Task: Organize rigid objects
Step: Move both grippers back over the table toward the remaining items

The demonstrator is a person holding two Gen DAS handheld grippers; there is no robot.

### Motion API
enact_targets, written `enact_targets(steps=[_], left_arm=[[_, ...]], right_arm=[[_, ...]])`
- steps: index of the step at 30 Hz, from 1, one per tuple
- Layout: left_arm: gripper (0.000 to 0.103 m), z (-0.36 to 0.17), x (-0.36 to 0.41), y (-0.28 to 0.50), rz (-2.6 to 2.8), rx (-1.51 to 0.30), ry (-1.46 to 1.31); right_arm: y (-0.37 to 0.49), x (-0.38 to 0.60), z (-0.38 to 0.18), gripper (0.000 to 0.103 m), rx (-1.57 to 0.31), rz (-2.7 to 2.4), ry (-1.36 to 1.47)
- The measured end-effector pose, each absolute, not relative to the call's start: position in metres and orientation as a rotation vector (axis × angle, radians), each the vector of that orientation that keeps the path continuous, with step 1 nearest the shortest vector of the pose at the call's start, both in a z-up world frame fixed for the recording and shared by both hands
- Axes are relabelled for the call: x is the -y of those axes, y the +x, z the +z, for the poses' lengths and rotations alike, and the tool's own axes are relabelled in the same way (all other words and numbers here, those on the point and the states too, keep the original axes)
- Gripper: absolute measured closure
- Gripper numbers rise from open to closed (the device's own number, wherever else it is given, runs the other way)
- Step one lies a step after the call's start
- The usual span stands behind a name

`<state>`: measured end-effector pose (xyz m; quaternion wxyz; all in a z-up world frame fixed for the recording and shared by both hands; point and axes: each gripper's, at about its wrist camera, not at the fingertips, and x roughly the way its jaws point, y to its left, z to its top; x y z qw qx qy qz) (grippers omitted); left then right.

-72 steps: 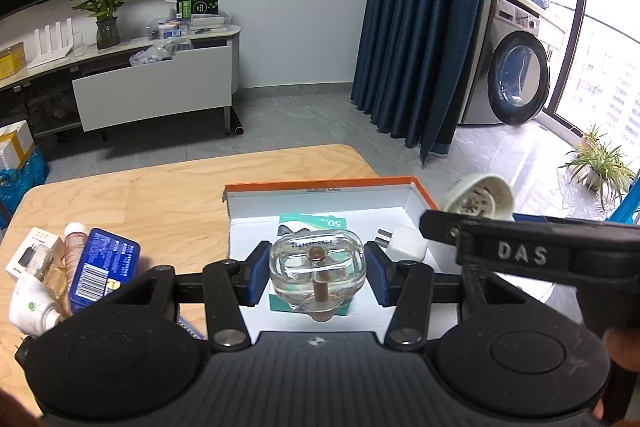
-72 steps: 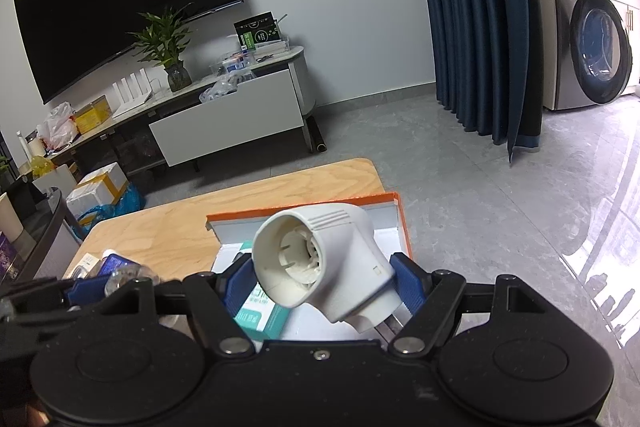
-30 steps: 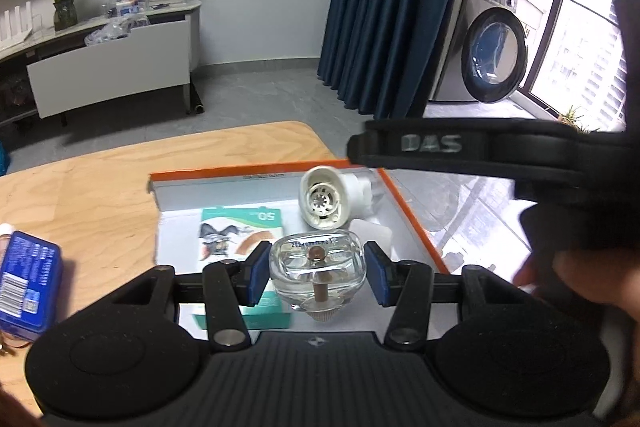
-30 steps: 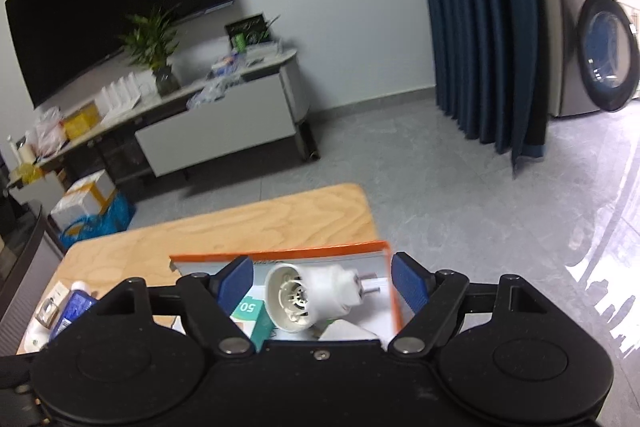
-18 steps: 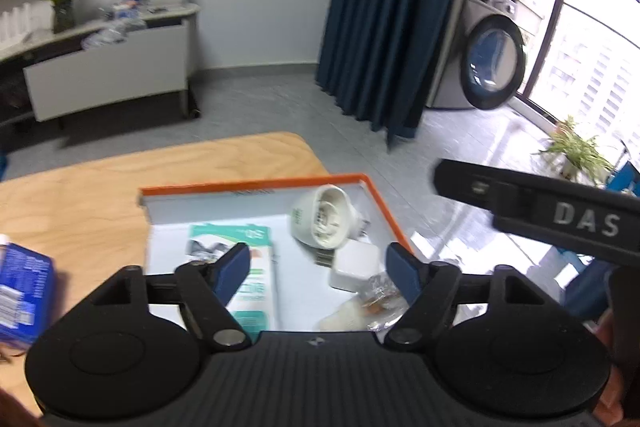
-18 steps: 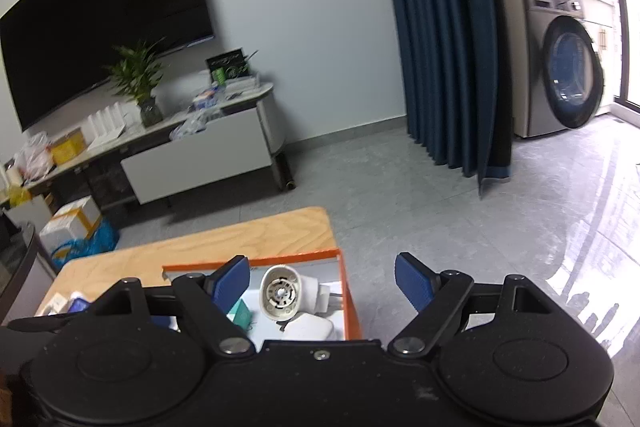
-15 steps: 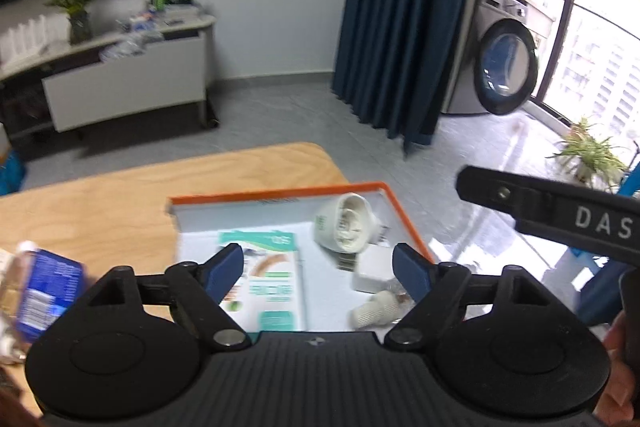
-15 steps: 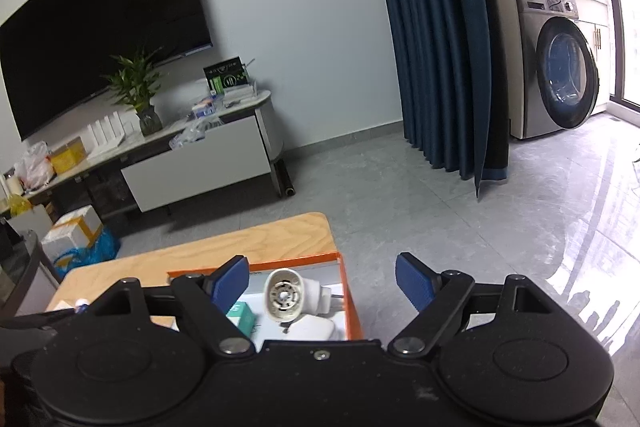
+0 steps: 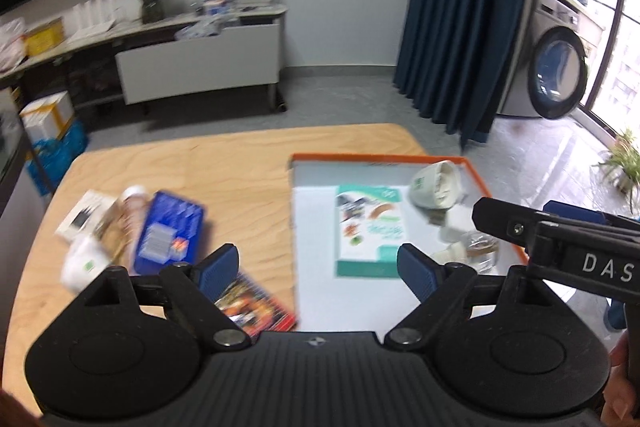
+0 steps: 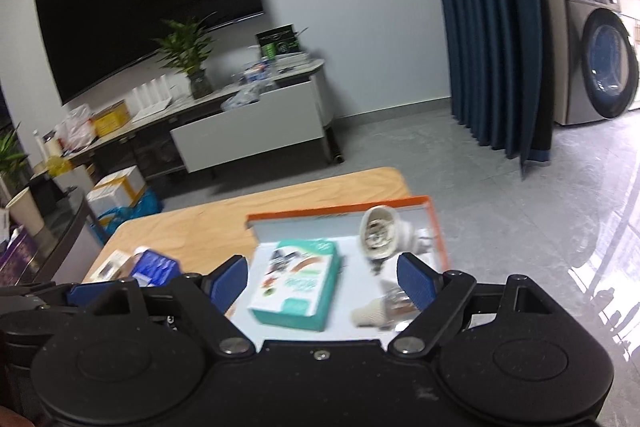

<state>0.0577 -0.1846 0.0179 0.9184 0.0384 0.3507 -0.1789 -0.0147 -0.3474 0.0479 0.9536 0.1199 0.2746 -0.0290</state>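
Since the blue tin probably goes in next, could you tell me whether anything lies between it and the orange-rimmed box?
Nothing visible does: only bare wooden table separates the blue tin from the orange-rimmed box.

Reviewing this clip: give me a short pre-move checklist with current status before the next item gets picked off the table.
1. Left gripper empty, jaws opening: ok.
2. Right gripper open and empty: ok.
3. White socket inside the orange-rimmed box: ok.
4. Glass bottle inside the box, lying down: ok.
5. Blue tin still outside, on the table: not ok.
6. Sharp view of the loose pile: not ok, blurred.
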Motion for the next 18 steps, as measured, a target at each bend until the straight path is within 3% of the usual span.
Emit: enact_targets(steps=[18], left_arm=[[0.015,0.008,0.093,0.038,-0.182,-0.763,-0.006]], right_arm=[[-0.005,0.258,0.031,0.006,-0.627,0.105,0.210]])
